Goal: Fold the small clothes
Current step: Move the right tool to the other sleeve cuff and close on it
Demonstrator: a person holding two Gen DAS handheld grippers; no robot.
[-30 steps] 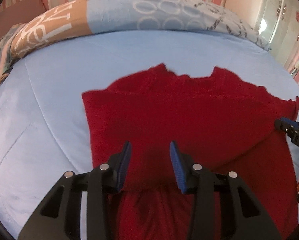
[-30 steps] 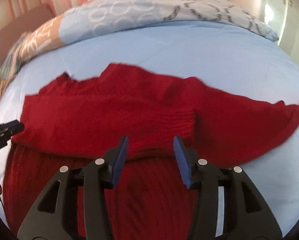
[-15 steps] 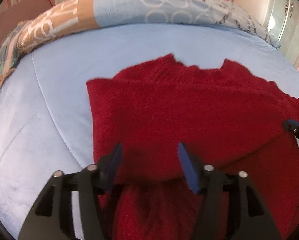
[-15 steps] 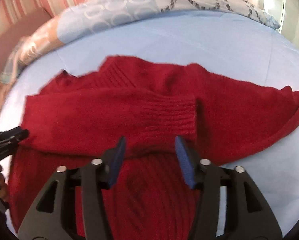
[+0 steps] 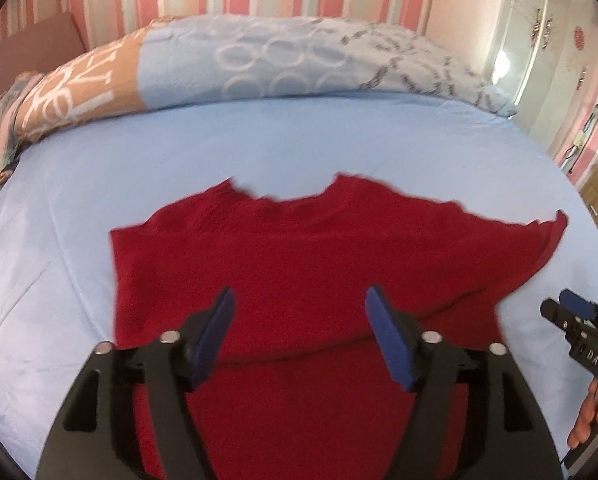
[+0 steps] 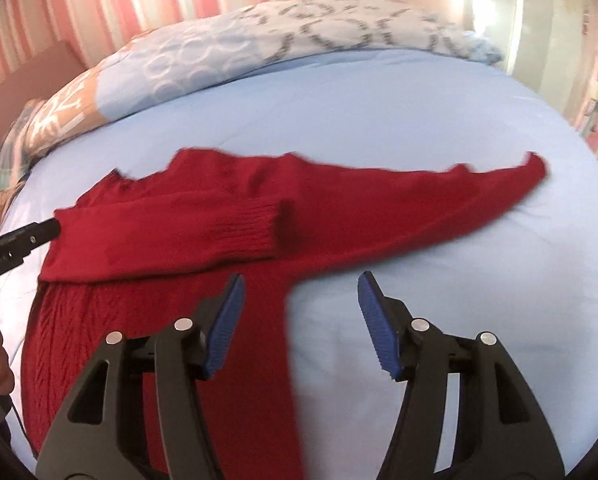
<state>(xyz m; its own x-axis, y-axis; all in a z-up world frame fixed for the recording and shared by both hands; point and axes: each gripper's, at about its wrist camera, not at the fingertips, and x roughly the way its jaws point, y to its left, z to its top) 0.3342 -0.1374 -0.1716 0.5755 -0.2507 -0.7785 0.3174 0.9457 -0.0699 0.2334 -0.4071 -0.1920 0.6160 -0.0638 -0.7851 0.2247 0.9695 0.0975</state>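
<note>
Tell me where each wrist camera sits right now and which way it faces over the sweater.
Left wrist: rides the left gripper, open, above the red sweater, facing the rolled duvet and striped wall; the right gripper and fingers show at right.
Right wrist: rides the right gripper, open, over the sweater's right edge and the blue sheet, facing the same way; the folded-in cuff shows, with the left gripper at left.
Shared: sweater, sheet, duvet, wall.

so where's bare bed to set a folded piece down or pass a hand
Bare sheet lies between the red sweater and the patterned duvet, plus strips on both sides of the sweater. The near middle is crowded: sweater under both open grippers, left gripper and right gripper.
</note>
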